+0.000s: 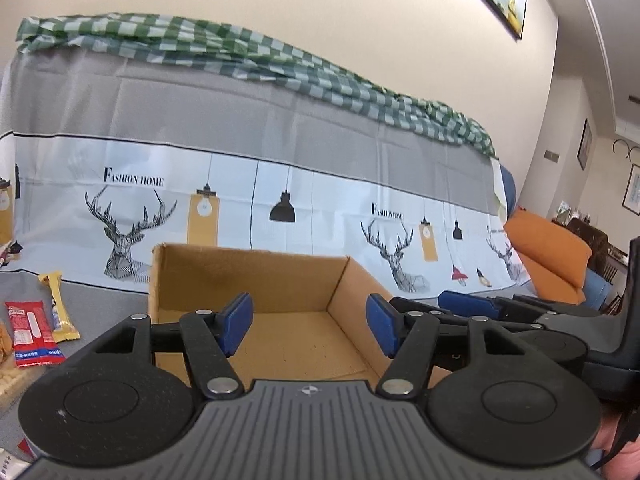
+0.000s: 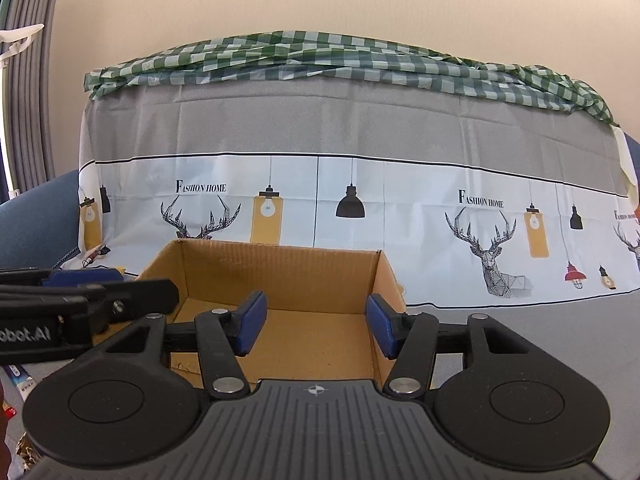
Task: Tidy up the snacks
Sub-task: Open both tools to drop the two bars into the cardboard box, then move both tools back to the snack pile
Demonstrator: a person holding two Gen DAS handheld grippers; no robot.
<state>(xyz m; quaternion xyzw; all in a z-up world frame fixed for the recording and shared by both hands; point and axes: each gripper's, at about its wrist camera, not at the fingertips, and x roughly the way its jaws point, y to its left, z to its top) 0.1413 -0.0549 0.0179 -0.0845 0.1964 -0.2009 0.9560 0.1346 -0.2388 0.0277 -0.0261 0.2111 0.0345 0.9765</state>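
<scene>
The printed cloth, grey above and white below with deer heads and hanging lamps, covered a large piece of furniture behind the scene and spread forward over the worktop. A green checked cloth lay bunched along its top edge. An orange cushion sat off to the right in the left wrist view.

An open cardboard box stood on the worktop directly ahead of both cameras, its inside bare in what showed.

The left tongs hung above the box's near edge, blue pads spread wide with nothing between them. The right tongs were likewise wide and held nothing, just beside the left ones, over the same box.

The snacks lay on the worktop left of the box, well apart from it: a red packet and, touching its right side, a yellow wrapped bar. More wrappers at the far left edge were cut off and hard to make out.
</scene>
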